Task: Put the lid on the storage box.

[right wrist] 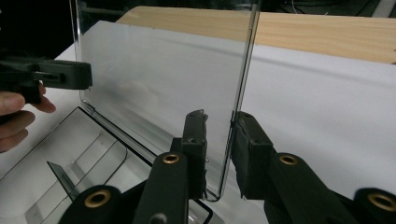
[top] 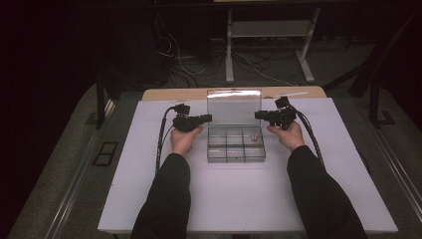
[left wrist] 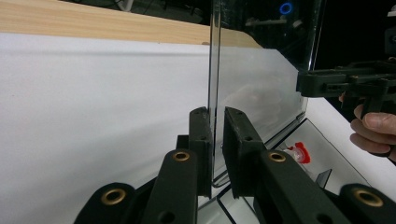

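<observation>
Your high view sits above your side of the desk (top: 149, 199), looking forward and down, far enough back to catch both forearms and the floor behind. Your left gripper view rides on the left hand-held gripper (left wrist: 215, 140), super close, looking along its jaws at the edge of the upright clear lid (left wrist: 261, 79), with the other hand-held gripper beyond it. Your right gripper view does the same from the opposite edge. All three share that lid and the white desk top.
</observation>
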`<state>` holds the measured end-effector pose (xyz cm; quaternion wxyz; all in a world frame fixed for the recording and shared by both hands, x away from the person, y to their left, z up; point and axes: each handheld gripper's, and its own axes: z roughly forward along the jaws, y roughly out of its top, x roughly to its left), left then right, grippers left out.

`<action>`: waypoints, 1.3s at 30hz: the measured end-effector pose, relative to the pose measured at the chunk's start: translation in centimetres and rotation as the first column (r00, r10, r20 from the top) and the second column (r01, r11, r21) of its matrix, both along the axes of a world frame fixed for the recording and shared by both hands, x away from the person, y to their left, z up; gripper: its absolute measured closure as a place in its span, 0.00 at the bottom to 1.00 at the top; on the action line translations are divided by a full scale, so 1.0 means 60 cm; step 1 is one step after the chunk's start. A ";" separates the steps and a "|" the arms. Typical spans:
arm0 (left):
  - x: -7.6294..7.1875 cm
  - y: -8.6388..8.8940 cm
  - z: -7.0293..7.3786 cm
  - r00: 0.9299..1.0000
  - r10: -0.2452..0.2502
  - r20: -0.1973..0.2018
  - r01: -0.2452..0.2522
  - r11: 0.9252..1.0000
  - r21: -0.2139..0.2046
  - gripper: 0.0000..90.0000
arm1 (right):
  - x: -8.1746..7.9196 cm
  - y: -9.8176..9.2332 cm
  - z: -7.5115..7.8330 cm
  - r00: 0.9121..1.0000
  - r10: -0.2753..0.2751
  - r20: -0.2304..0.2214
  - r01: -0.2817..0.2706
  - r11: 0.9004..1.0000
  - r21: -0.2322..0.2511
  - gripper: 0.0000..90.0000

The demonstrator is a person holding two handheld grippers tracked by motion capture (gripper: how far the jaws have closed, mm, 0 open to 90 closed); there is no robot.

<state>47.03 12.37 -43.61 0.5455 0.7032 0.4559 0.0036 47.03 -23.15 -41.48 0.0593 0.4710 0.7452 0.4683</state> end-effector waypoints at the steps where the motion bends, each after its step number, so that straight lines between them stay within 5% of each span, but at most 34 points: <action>1: 0.000 0.000 0.000 1.000 -0.001 0.000 0.001 1.000 0.000 0.89 | -0.001 0.000 0.000 1.000 0.001 0.002 -0.001 1.000 -0.001 0.84; 18: 0.011 0.001 0.016 0.997 0.035 0.063 -0.032 0.998 -0.049 0.79 | -0.003 -0.002 0.001 0.999 0.023 0.031 -0.023 1.000 -0.016 0.85; 21: 0.017 -0.004 0.030 0.996 0.041 0.082 -0.040 0.999 -0.007 0.77 | -0.005 -0.002 0.001 0.999 0.028 0.041 -0.027 0.999 -0.023 0.85; 27: 0.021 -0.004 0.046 0.992 0.071 0.103 -0.066 0.996 -0.053 0.82 | -0.007 -0.002 0.002 0.998 0.033 0.051 -0.032 0.999 -0.032 0.85; 39: 0.008 -0.004 0.058 0.988 0.038 0.147 -0.040 0.999 0.010 0.91 | -0.019 -0.003 0.005 0.997 0.033 0.063 -0.031 0.999 -0.035 0.85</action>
